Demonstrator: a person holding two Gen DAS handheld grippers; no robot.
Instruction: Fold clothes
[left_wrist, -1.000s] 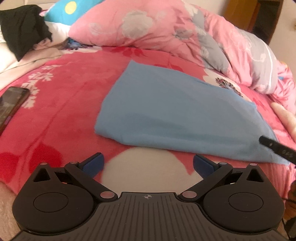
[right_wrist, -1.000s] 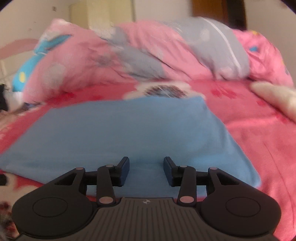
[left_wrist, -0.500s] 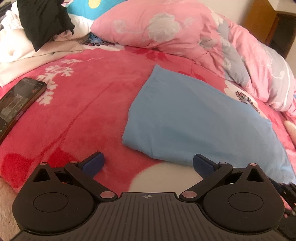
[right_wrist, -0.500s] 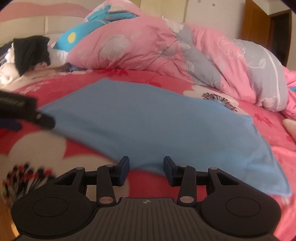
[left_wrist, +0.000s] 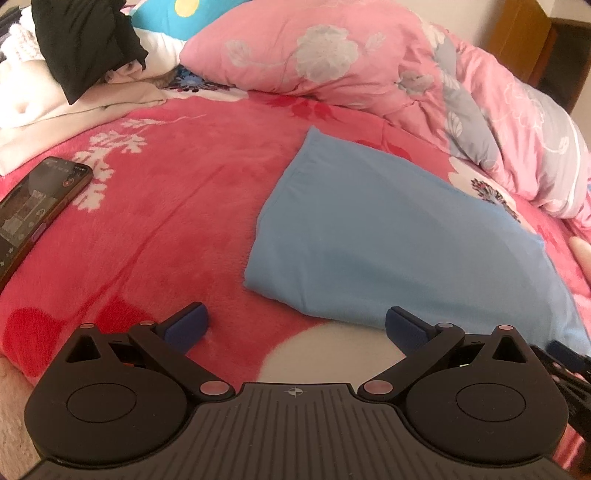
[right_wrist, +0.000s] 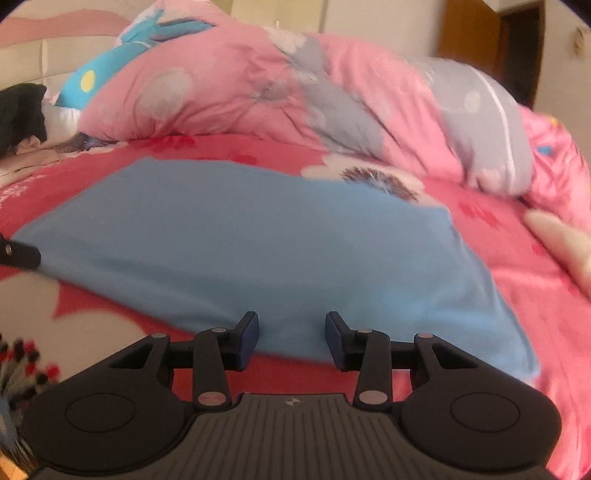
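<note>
A folded light-blue cloth (left_wrist: 399, 240) lies flat on the red flowered blanket (left_wrist: 166, 206). My left gripper (left_wrist: 295, 325) hovers open just off the cloth's near-left corner, nothing between its wide-spread fingers. In the right wrist view the same blue cloth (right_wrist: 258, 236) fills the middle, and my right gripper (right_wrist: 291, 339) stands partly open over its near edge; no fabric shows pinched between the pads. A black finger of the left gripper (right_wrist: 18, 254) shows at that view's left edge.
A phone (left_wrist: 33, 206) lies on the blanket at the left. Black and cream clothes (left_wrist: 81, 44) are piled at the back left. A pink and grey quilt (left_wrist: 369, 62) is heaped along the back. A person's hand (right_wrist: 561, 243) rests on the bed at right.
The left view has swung leftward, so the cloth now sits right of centre and the phone shows more fully. The right gripper has shifted right along the cloth's near edge. Both jaw gaps look unchanged.
</note>
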